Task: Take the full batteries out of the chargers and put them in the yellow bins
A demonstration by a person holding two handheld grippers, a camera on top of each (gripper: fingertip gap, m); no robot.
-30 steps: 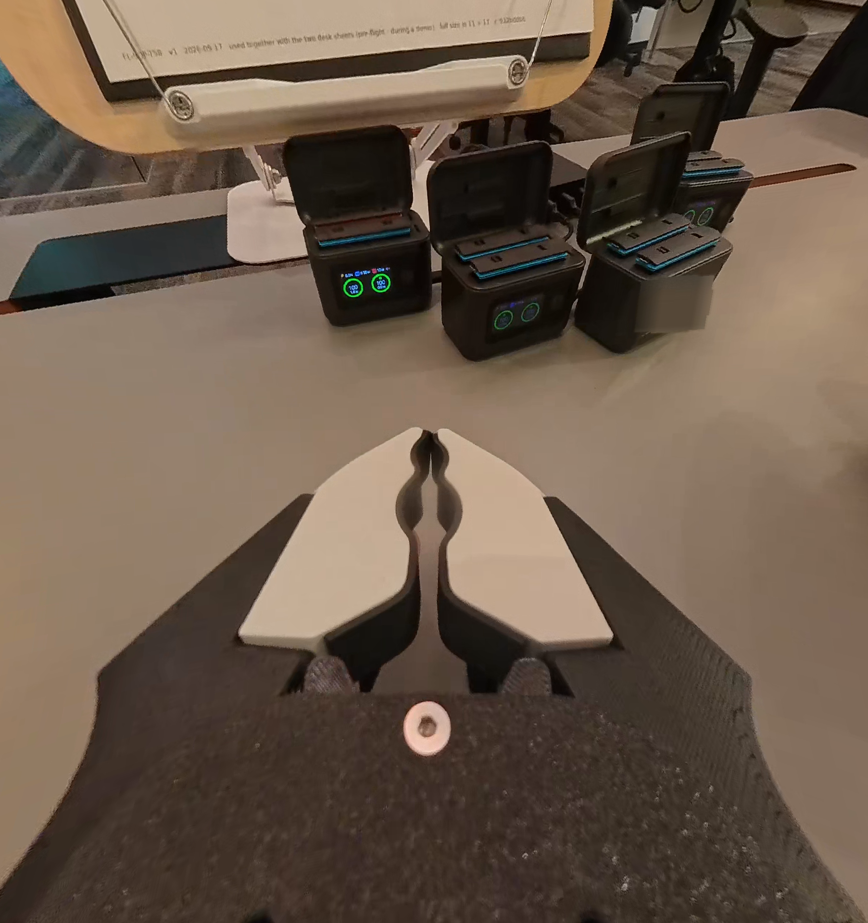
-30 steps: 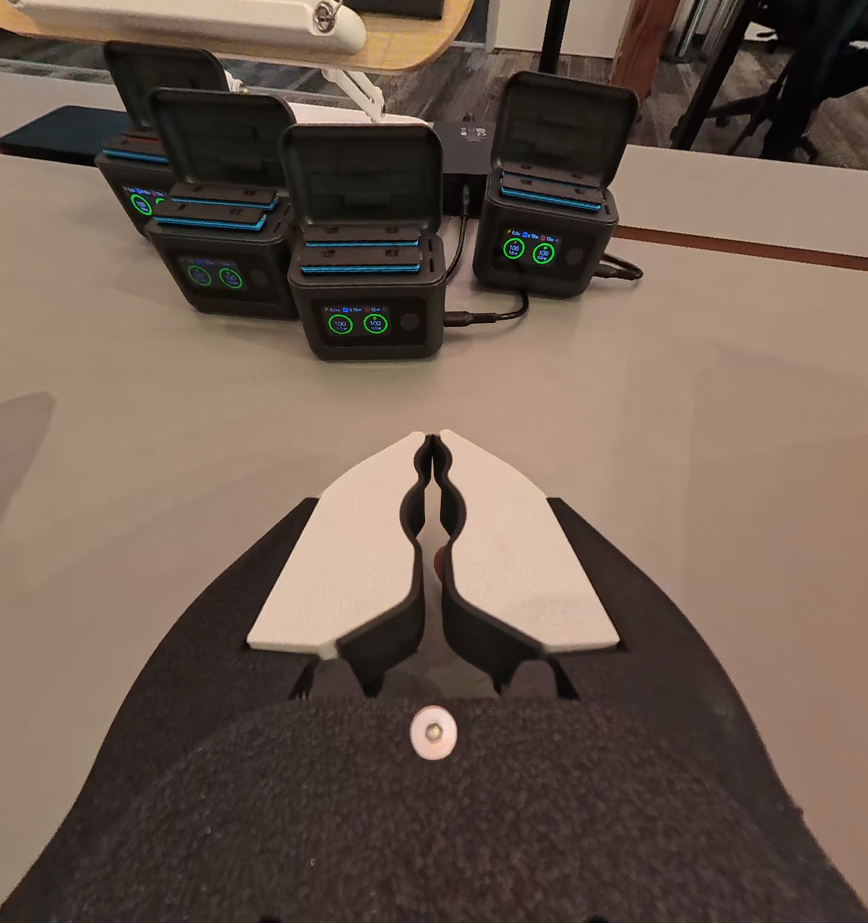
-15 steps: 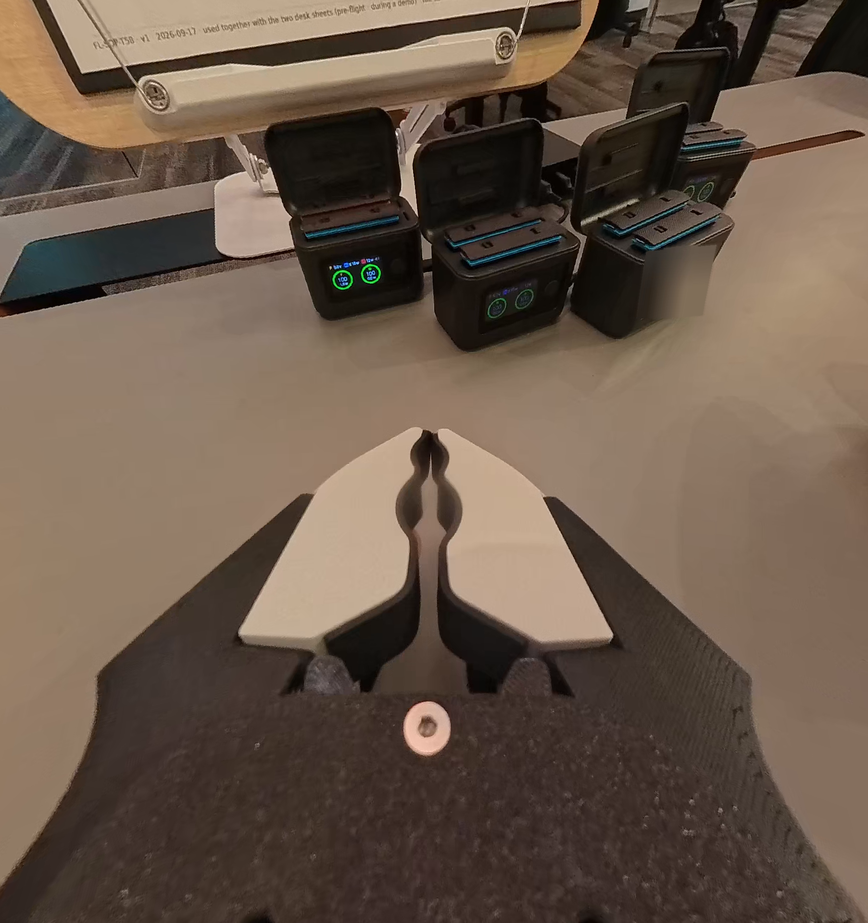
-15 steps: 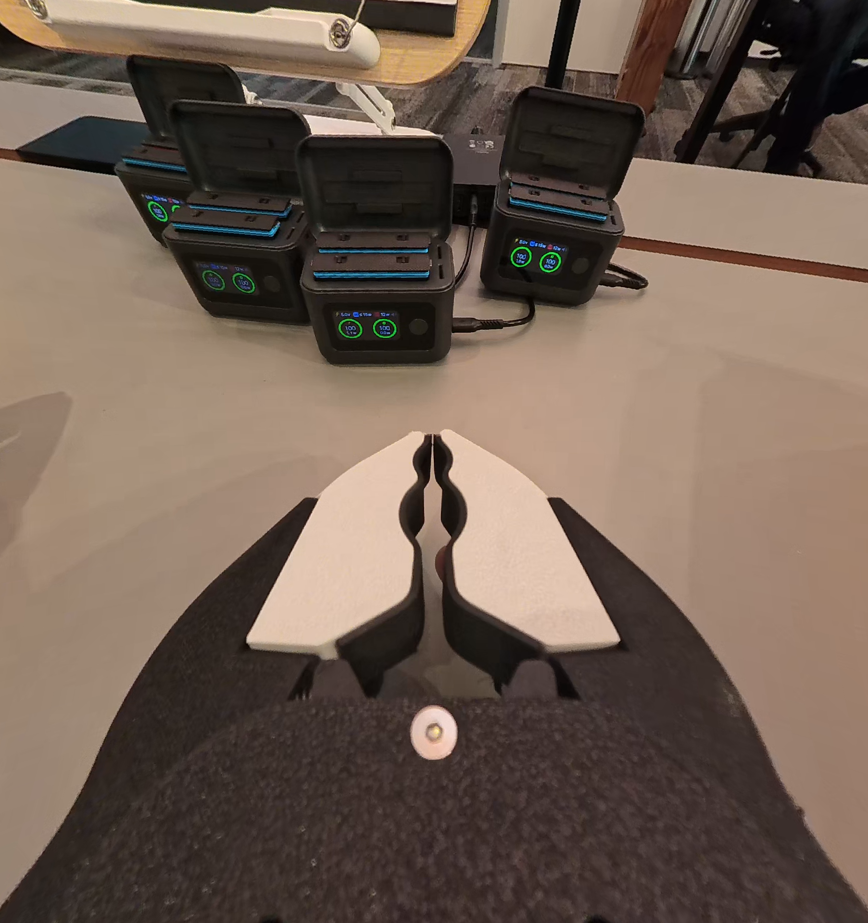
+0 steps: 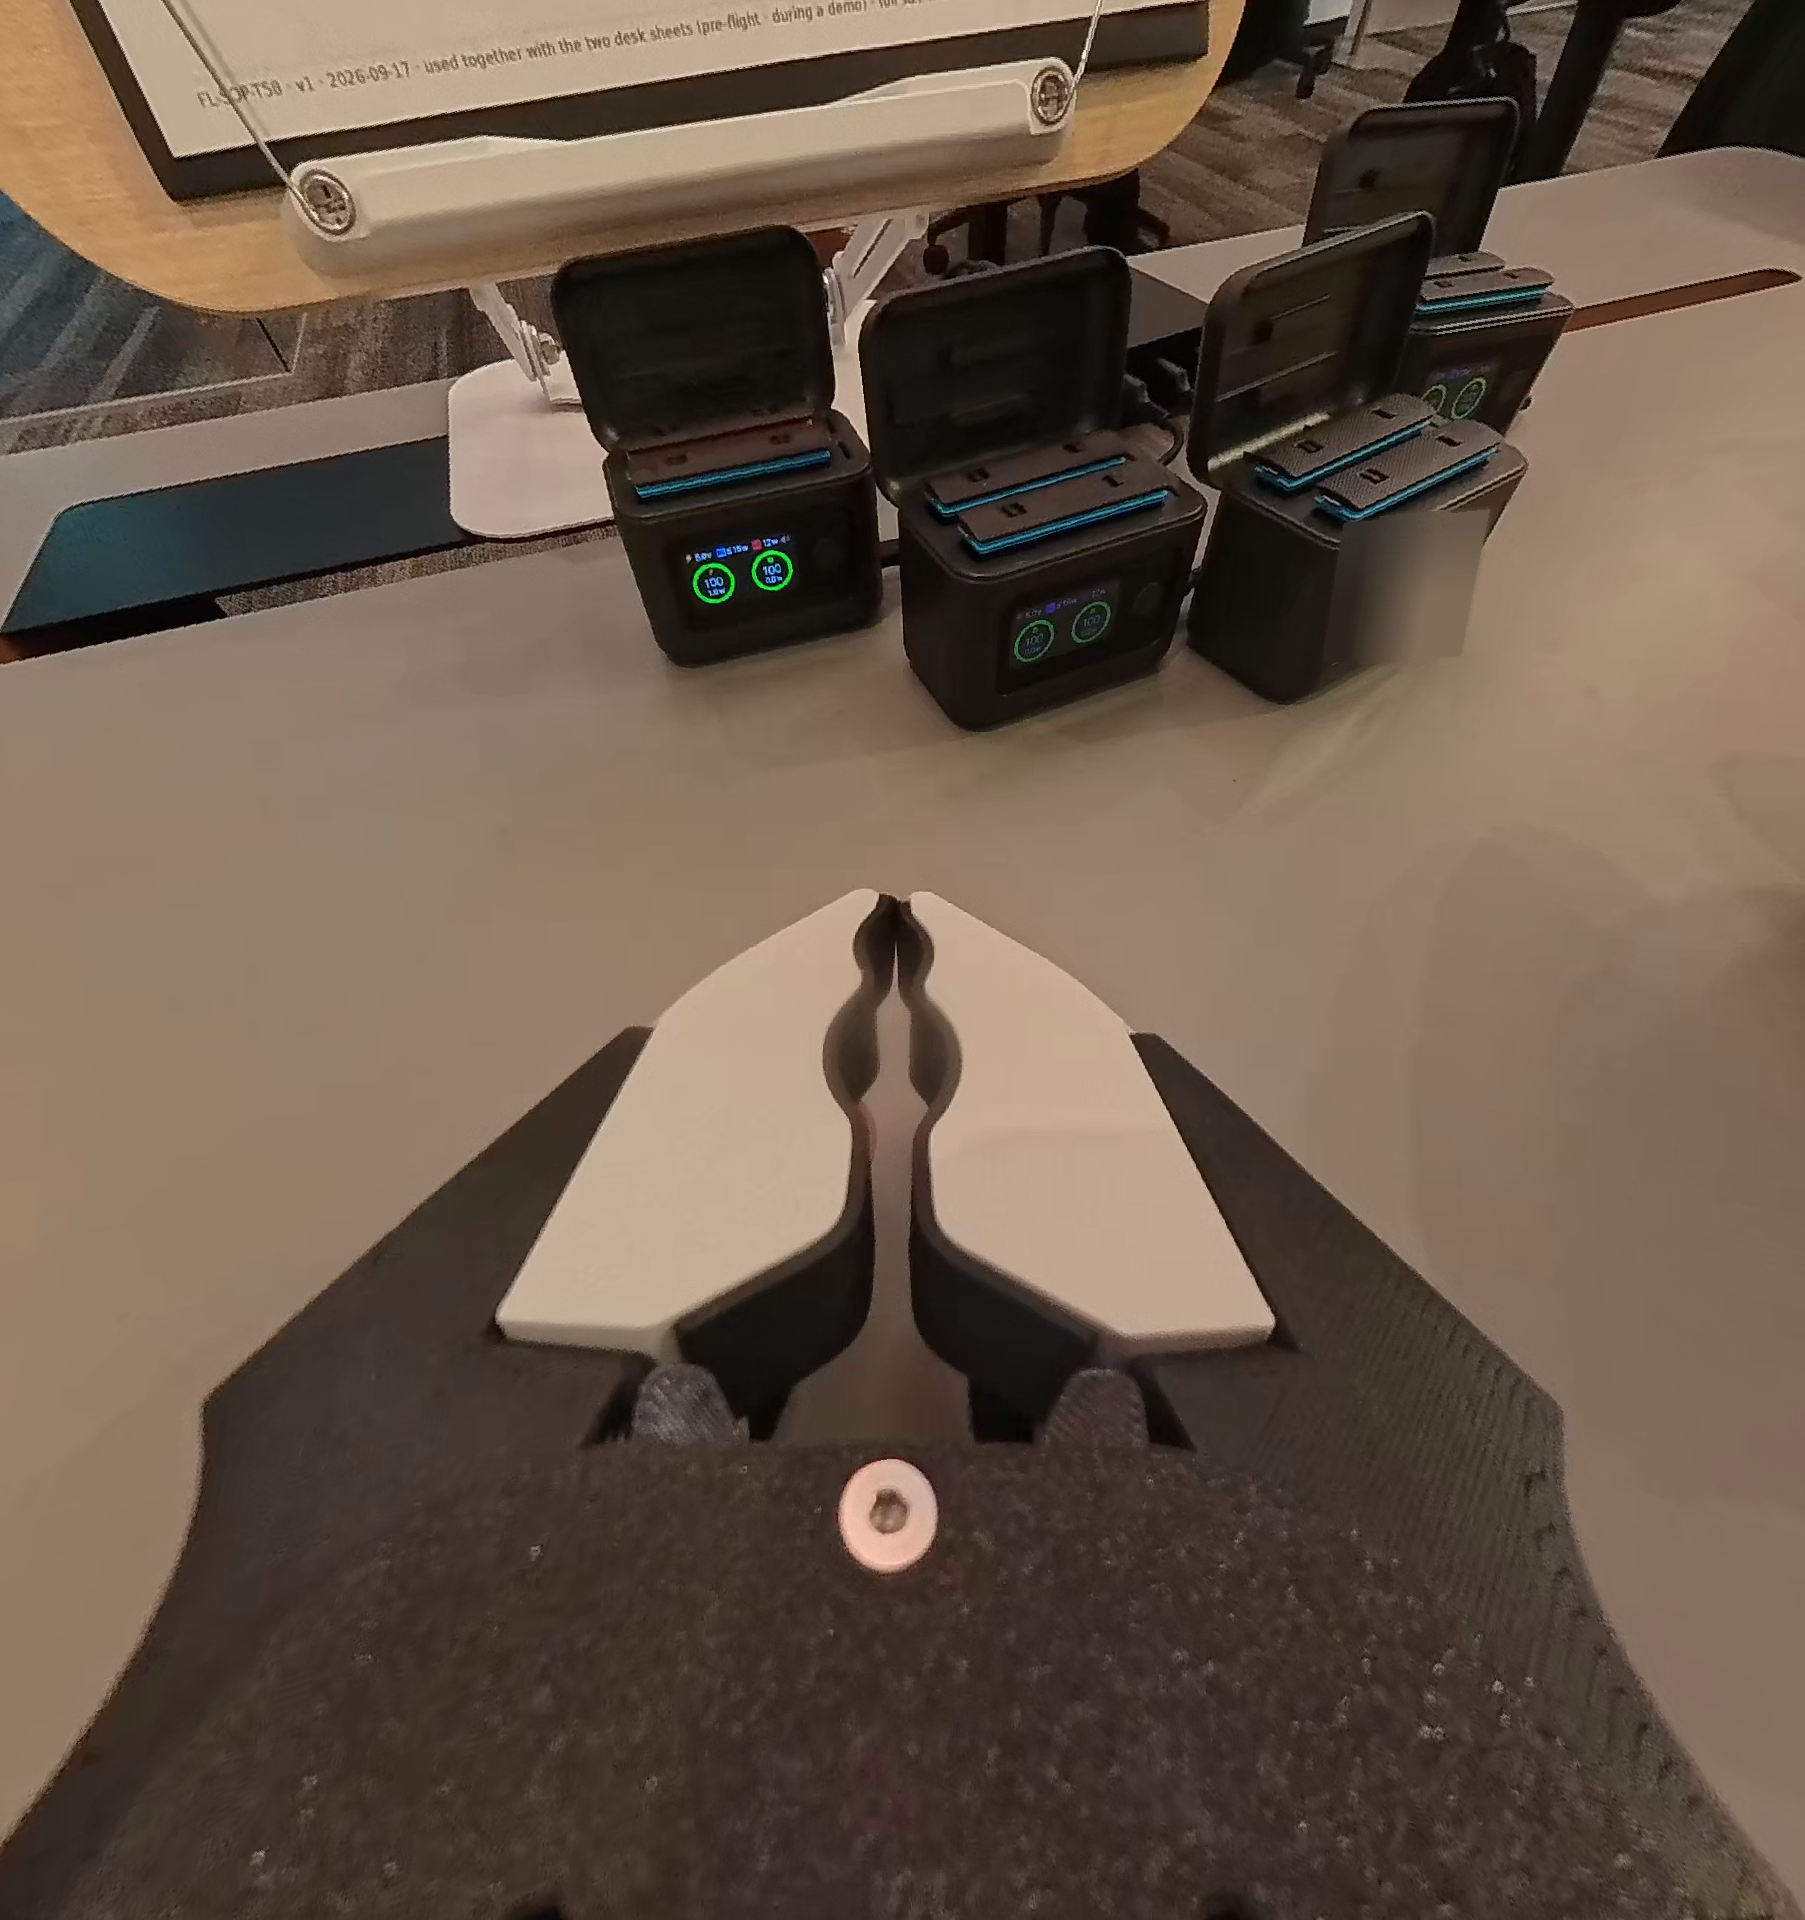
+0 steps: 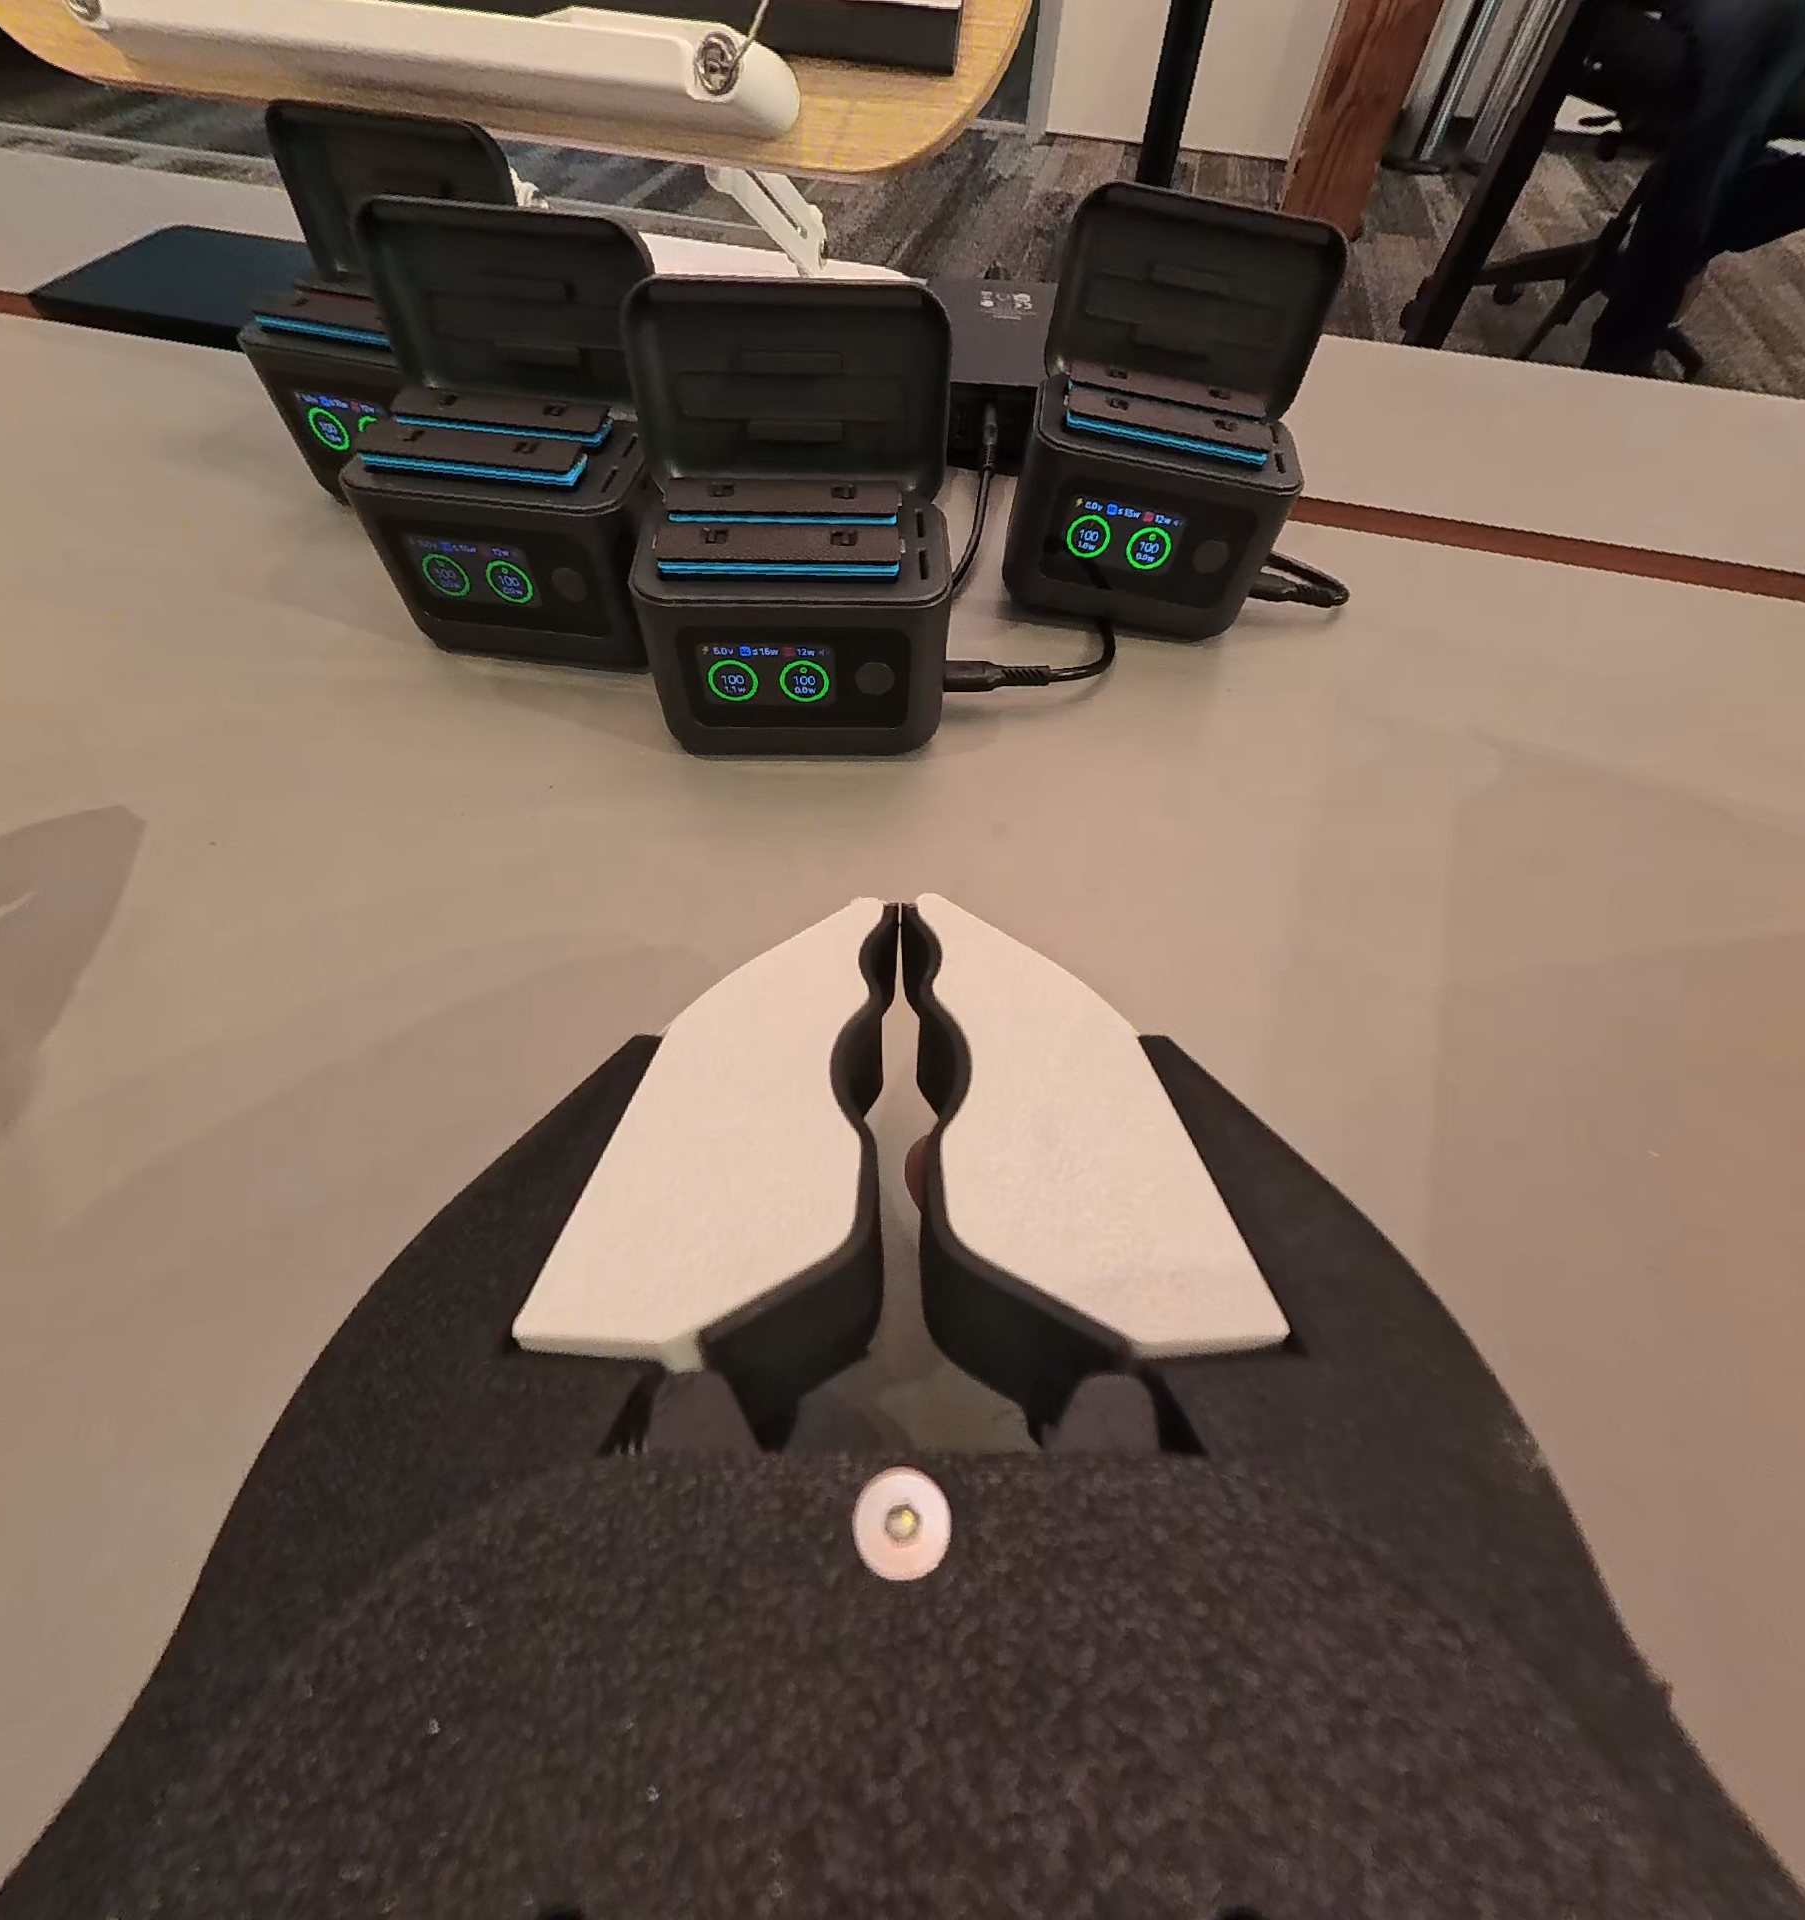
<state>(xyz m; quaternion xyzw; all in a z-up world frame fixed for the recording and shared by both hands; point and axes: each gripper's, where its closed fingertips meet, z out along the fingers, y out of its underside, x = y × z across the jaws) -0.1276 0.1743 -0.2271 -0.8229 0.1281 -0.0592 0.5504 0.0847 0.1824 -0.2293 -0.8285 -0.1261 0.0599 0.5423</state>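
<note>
Several black chargers with open lids stand on the grey table. Each holds blue-edged black batteries, and their screens show green rings. In the left wrist view the nearest charger (image 5: 1043,613) is ahead and slightly right, with another charger (image 5: 747,551) to its left. My left gripper (image 5: 895,906) is shut and empty, low over the table short of them. In the right wrist view the nearest charger (image 6: 794,623) is ahead, its batteries (image 6: 778,551) sticking up. My right gripper (image 6: 898,912) is shut and empty, short of it. No yellow bin is in view.
A wooden board with a white clip bar (image 5: 669,177) hangs above the chargers on a white stand (image 5: 524,468). Black cables (image 6: 1043,670) run from the chargers to a black hub (image 6: 991,332) behind. A dark mat (image 5: 233,530) lies at the back left. Office chairs stand beyond the table. About 20 centimetres separates my left fingertips from my right. To reach the nearest charger (image 6: 794,623) in a straight line is about 8 centimetres for my right fingers, about 20 centimetres for my left.
Both grippers have shifted slightly relative to the chargers; in the right wrist view the chargers have drawn lower and nearer. Both stay shut and empty.
</note>
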